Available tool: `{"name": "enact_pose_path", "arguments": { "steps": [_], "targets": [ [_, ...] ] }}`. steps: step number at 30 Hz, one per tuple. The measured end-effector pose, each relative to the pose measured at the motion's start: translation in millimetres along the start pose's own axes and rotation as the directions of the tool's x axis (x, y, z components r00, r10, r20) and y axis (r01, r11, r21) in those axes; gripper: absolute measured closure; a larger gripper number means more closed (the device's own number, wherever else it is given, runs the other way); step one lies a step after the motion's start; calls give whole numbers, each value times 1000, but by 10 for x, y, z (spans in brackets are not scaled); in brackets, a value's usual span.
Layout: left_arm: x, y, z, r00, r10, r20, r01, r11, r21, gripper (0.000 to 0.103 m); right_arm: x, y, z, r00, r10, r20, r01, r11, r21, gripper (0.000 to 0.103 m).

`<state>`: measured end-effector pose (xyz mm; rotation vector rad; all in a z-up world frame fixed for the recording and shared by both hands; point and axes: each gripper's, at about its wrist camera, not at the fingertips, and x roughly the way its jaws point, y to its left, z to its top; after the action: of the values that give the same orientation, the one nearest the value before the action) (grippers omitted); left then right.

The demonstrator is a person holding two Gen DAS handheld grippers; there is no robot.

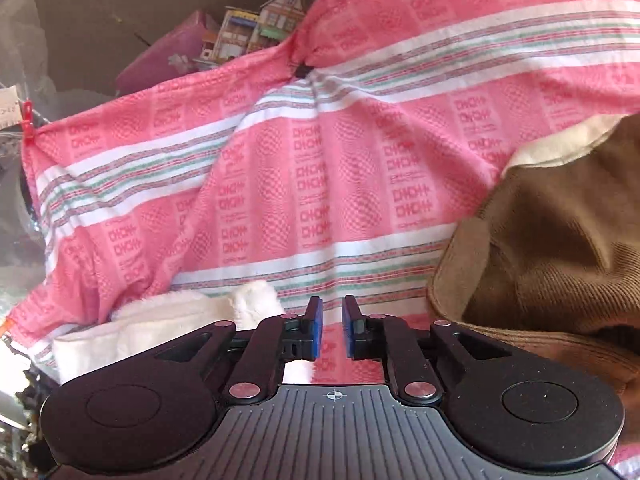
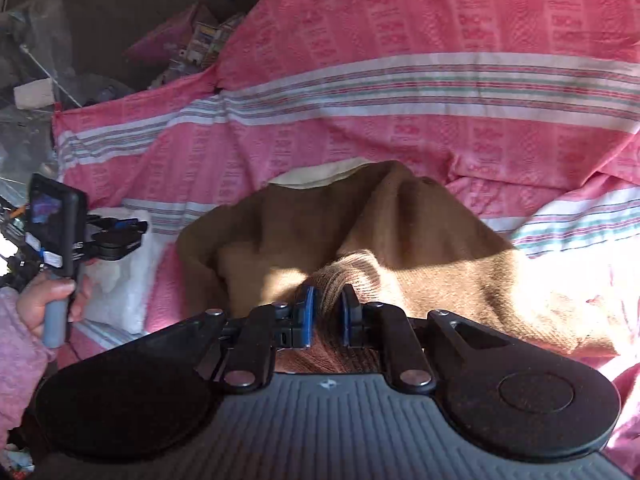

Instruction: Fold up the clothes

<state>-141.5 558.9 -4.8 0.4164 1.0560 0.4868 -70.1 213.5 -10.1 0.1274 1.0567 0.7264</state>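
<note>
right gripper (image 2: 327, 312) fingers pinch brown sweater (image 2: 400, 240); left gripper (image 1: 331, 326) fingers narrowly apart, empty.

**Materials and finishes**

Pink striped cloth (image 1: 320, 184): thin woven fabric, textured checker weave, matt, creased. Brown garment (image 2: 360, 240): soft ribbed knit, corduroy-like lines, matt, with a paler cream lining at its edge. White item (image 1: 160, 320): fluffy, plush pile. Left gripper (image 1: 331, 326) and right gripper (image 2: 328, 312): matt black plastic bodies, ridged grey plate, shiny metal rivets, blue rubbery-looking pads. Toy house (image 1: 256, 28): printed cardboard. Person's sleeve (image 2: 16, 352): fuzzy pink knit.
</note>
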Motion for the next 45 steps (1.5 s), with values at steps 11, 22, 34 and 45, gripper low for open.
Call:
{"name": "enact_pose_path", "arguments": {
  "steps": [11,22,34,45],
  "targets": [
    [-328,-848,-485,957,-290,-1,287,948,137,12,37,-19,-698,975,-216,-45,207,967,-147,30],
    [-73,-1286,-388,945,-317,-85,324,941,94,15,671,547,-979,981,-144,-127,67,875,-480,21],
    [202,-1280,116,955,-267,-129,264,964,-40,72,734,-253,275,995,-3,-97,-7,996,-94,89],
    [590,-715,721,994,43,-103,-46,999,-28,82,837,-718,541,992,-99,-79,99,995,-1,85]
  ]
}}
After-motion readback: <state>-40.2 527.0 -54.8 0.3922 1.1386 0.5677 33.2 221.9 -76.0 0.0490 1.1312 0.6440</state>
